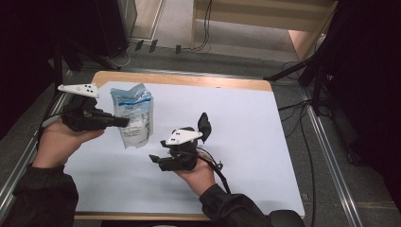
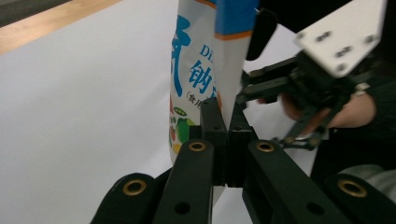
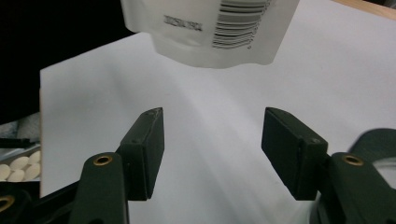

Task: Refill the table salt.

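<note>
White plastic, printed in blue, makes up the sealed pouch (image 1: 133,115) that hangs at ten o'clock above the worktop (image 1: 246,123), clear of its surface. The left tool (image 1: 124,122) pinches the pouch's edge, jaws pressed together on the film. The right tool (image 1: 182,142) sits at six o'clock from the pouch, jaws spread with nothing between them. Lifting looks done; a second grip or a set-down likely remains. What the pouch holds cannot be told, though it bulges.

Overhead camera, two close tongs cameras, sharing pouch (image 1: 134,115).
</note>
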{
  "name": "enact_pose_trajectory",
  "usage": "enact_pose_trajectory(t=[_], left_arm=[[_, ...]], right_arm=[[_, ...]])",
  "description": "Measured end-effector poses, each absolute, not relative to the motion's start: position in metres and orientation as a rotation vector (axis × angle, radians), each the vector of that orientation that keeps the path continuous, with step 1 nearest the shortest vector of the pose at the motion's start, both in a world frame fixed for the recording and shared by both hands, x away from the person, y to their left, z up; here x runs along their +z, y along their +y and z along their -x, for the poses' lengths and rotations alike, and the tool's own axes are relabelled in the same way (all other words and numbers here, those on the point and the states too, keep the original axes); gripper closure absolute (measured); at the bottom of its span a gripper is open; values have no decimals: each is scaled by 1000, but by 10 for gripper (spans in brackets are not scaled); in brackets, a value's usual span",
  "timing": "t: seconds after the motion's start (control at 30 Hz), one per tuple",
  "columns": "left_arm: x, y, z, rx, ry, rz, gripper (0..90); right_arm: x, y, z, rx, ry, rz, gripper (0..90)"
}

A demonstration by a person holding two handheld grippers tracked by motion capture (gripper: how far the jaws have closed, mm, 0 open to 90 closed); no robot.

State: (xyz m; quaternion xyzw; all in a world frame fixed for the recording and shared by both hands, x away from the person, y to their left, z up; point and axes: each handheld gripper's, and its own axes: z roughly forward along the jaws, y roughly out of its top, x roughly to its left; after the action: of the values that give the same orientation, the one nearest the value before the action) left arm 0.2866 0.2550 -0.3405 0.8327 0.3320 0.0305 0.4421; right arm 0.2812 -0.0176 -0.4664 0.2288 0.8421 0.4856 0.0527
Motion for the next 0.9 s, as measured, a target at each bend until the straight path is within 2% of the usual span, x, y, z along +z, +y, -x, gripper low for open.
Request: enact_pose_trajectory(t=[0.23, 0.37, 0.9], left_arm=[[-330, 251, -272, 49, 785, -2076, 900], [-328, 247, -267, 34, 769, -2082, 900], [-346, 233, -275, -47, 773, -2127, 900]], right_arm=[[-472, 2, -282, 1466, 2573, -706, 416], [-475, 8, -281, 1472, 2533, -711, 449], [-482, 11, -273, 1525, 2518, -589, 490]])
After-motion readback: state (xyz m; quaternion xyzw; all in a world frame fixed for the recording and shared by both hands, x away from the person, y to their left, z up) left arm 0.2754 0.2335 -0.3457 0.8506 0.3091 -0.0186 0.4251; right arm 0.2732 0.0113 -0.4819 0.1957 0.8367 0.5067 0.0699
